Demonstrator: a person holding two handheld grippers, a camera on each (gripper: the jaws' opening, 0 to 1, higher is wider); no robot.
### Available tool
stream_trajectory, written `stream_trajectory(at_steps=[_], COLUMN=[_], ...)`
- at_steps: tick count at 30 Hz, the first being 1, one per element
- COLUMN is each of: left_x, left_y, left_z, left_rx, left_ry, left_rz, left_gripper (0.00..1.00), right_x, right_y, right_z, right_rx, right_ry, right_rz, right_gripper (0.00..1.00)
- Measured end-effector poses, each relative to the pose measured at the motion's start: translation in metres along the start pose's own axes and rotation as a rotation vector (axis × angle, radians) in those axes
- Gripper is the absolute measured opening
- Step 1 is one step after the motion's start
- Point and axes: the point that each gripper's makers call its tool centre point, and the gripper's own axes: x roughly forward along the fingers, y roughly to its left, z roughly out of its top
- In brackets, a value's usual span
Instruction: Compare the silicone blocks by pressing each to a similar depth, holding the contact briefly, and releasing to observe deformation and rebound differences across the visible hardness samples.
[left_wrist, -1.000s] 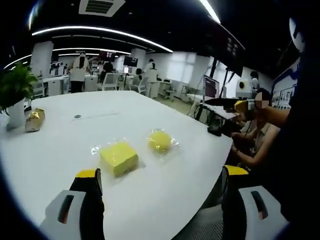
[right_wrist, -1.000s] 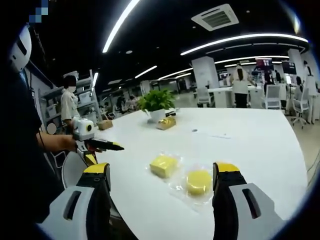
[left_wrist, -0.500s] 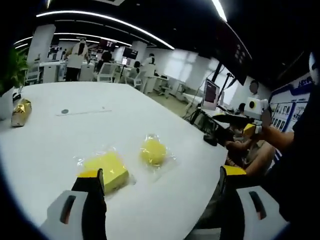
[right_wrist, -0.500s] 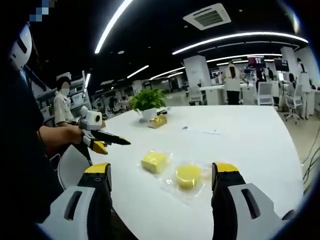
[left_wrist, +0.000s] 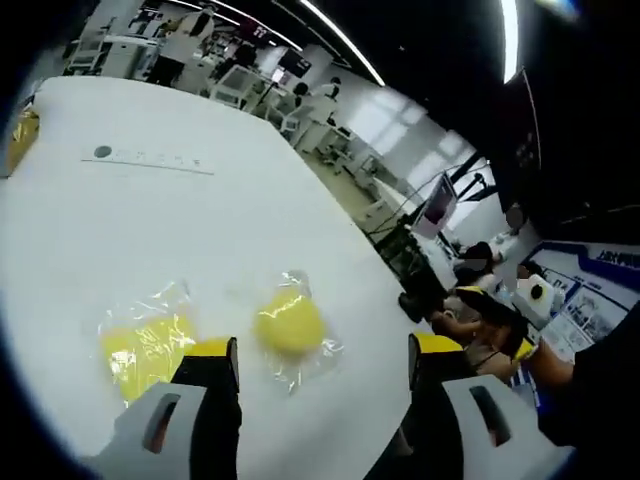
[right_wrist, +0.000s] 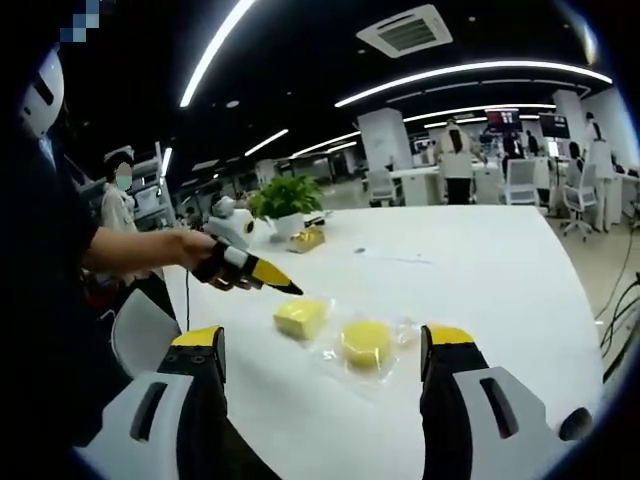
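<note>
Two yellow silicone samples are laid on the white worktop (right_wrist: 480, 270), each on clear film: a square block (right_wrist: 301, 317) and a round block (right_wrist: 366, 342), just beside each other near the worktop's edge.

Left gripper (right_wrist: 283, 287): seen in the right gripper view with its yellow tip just above the square block; contact cannot be confirmed. In its own view its jaws stand apart, the round block (left_wrist: 289, 324) between them further out and the square block (left_wrist: 148, 350) partly behind one jaw.

Right gripper (right_wrist: 322, 345): jaws apart, holding nothing, back from both blocks.

Handling advice: the tip is best brought straight down on the block's centre, pressed slowly, held, then lifted cleanly; the same depth should be matched on the round block.

Obscured: the square block's near edge; film glare blurs both outlines; hardness markings are not legible.
</note>
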Motion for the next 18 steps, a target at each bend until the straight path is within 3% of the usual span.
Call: stream_trajectory(at_steps=[3, 5, 11, 18], left_x=[0.019, 0.031, 0.055, 0.068], left_y=[0.004, 0.006, 0.03, 0.039], left_z=[-0.004, -0.002, -0.009, -0.006], left_rx=[0.004, -0.019, -0.027, -0.149], left_ry=[0.06, 0.066, 0.131, 0.124], left_rz=[0.003, -0.001, 0.068, 0.069], left_gripper=[0.7, 0.7, 0.74, 0.7], right_x=[-0.006, -0.01, -0.019, -0.02], right_y=[-0.003, -0.006, -0.014, -0.016], right_z=[-0.003, -0.005, -0.008, -0.007], right_rx=[0.006, 0.007, 0.017, 0.031], right_ry=[0.007, 0.009, 0.014, 0.006], right_rz=[-0.015, -0.026, -0.06, -0.072], right_gripper=[0.73, 0.73, 0.73, 0.73])
